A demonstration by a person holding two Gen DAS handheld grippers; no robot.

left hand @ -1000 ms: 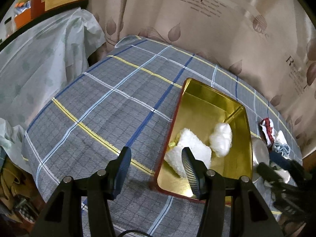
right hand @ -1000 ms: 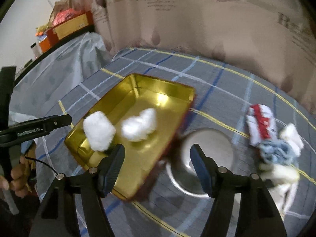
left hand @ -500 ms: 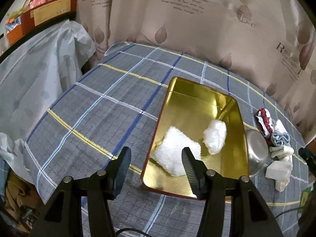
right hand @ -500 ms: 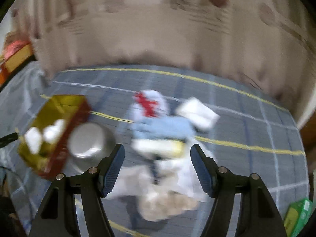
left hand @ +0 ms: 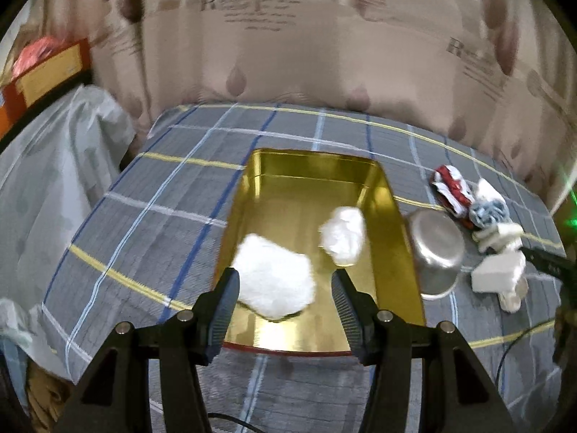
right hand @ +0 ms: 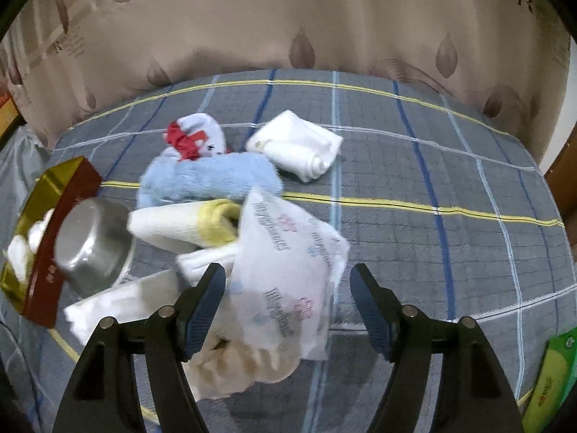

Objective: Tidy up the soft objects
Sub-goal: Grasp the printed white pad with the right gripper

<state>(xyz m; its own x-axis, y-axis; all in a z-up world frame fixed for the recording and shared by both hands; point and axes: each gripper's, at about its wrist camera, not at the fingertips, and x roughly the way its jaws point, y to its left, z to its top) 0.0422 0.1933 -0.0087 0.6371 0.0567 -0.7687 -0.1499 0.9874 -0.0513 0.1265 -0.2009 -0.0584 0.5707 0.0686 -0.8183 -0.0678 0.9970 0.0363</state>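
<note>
A grey plaid cloth [left hand: 151,195] with blue, white and yellow lines is covering the desk. A beige curtain [right hand: 288,25] printed with brown leaves is hanging along the far edge. A steel bowl [left hand: 436,252] is lying tilted on the cloth. A green packet [right hand: 551,379] is sitting at the near right corner. Beyond the left edge, a pale plastic sheet [left hand: 47,166] is draping over something, with an orange and yellow box [left hand: 43,72] resting above it.

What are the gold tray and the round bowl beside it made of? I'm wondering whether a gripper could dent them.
The gold tray looks like thin sheet metal, probably tin: its glossy gold inside mirrors the light and its outer wall is red. The round bowl seems to be stainless steel, with a brushed silver sheen. Both look rigid, though the thickness cannot be judged.
</note>
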